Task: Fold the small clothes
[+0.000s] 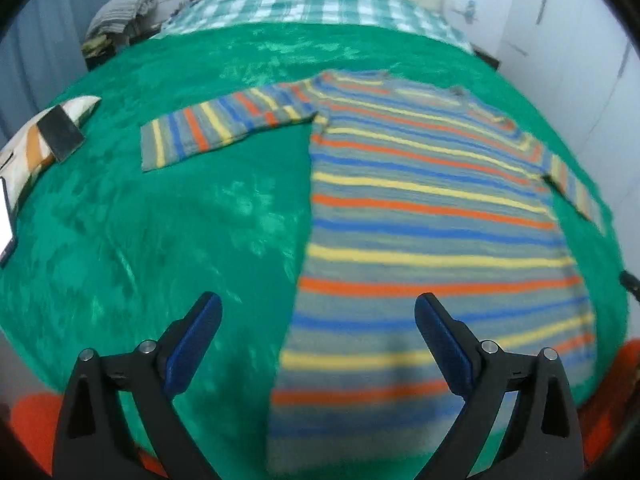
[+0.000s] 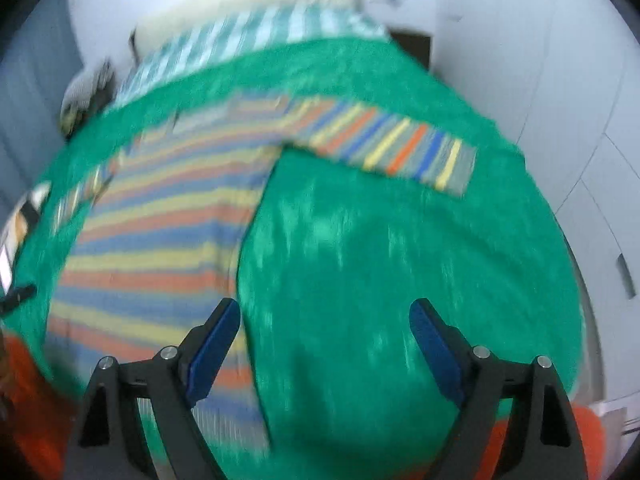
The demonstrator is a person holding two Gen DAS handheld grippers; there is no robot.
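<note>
green blanket (image 1: 160, 240), striped shirt (image 1: 420, 220) flat, hem blurred, right view smeared

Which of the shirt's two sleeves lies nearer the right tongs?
The sleeve that spreads toward the white wall; the other sleeve lies across the shirt's body, beside the pillow.

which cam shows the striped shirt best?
Left wrist: the shirt is fairly sharp, with body, neckline and both sleeves in frame, spread flat on the green blanket. Right wrist shows it motion-blurred, body pushed to the left; only one sleeve reads clearly.
</note>
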